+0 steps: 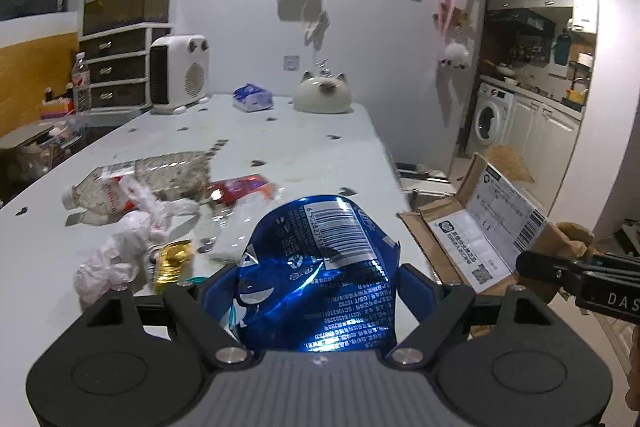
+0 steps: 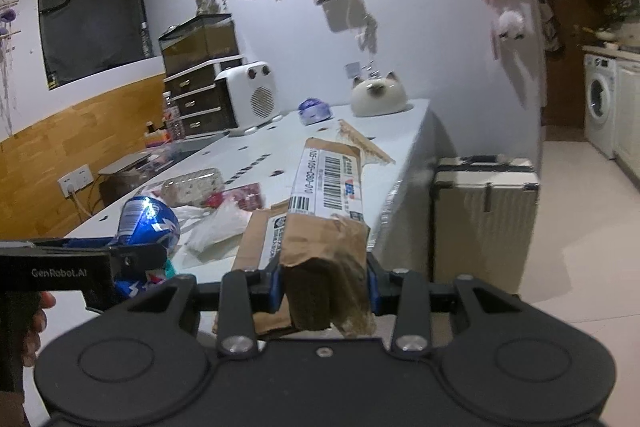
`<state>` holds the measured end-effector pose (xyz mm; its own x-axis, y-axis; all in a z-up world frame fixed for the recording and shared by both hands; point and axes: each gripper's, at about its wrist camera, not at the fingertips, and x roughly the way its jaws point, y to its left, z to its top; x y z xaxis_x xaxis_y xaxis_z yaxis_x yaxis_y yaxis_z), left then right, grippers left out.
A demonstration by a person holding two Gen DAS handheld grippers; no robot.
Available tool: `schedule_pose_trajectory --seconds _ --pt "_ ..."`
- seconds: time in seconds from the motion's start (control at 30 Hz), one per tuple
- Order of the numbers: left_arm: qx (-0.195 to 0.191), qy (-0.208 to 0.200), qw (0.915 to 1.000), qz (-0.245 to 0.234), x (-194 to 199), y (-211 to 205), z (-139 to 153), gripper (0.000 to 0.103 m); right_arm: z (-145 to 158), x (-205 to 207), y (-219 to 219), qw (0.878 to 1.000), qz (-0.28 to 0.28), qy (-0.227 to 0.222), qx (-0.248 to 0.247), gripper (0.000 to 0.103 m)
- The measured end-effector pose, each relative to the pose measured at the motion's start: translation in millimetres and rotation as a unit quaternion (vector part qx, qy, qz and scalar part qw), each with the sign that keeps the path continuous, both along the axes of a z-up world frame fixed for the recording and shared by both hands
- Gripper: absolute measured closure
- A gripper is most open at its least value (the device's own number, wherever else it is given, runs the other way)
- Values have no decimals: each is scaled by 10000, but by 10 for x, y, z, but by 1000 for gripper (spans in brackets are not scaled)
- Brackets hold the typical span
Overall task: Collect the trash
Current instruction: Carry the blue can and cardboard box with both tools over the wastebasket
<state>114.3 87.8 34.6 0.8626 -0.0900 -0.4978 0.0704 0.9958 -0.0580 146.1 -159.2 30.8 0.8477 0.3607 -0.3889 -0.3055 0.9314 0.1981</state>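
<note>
My left gripper [image 1: 316,291] is shut on a shiny blue snack bag [image 1: 320,259] and holds it above the white table [image 1: 280,143]; the bag also shows in the right wrist view [image 2: 146,221]. My right gripper [image 2: 325,285] is shut on a torn brown cardboard parcel box [image 2: 328,195] with barcode labels, held over the table's right edge; the box also shows in the left wrist view [image 1: 472,227]. On the table lie a crushed plastic bottle [image 1: 140,183], a white crumpled plastic bag [image 1: 128,243], a red wrapper [image 1: 240,189] and a gold wrapper [image 1: 174,261].
At the table's far end stand a white heater [image 1: 180,71], a tissue pack [image 1: 253,97] and a cat-shaped ceramic [image 1: 322,93]. A beige suitcase [image 2: 484,215] stands beside the table. A drawer unit [image 1: 116,67] sits at the back left. A washing machine [image 1: 492,119] is in the kitchen.
</note>
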Motion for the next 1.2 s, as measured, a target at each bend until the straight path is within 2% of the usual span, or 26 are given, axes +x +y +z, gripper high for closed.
schedule_pose_trajectory --seconds 0.37,0.67,0.83,0.97,1.1,1.2 --pt "-76 -112 9988 -461 -191 -716 -88 19 0 -457 -629 9976 -667 -108 -144 64" --pt "-137 -88 9958 -905 -291 -1415 -268 19 -183 -748 -1249 9914 -1293 -44 -175 64" --pt "-180 50 9940 -1081 -239 -1781 -446 20 -414 -795 -1566 9870 -1586 179 -190 64" --pt "-318 353 9915 -1208 -86 -2053 -684 20 -664 -700 -1755 9832 -1760 470 -148 64" --pt "-262 607 9901 -1237 131 -2313 -1047 20 -1026 -518 -1901 9779 -1918 823 -121 64" --pt "-394 921 9879 -1183 305 -2446 -1388 20 -1409 -354 -1992 9717 -2000 1254 33 64"
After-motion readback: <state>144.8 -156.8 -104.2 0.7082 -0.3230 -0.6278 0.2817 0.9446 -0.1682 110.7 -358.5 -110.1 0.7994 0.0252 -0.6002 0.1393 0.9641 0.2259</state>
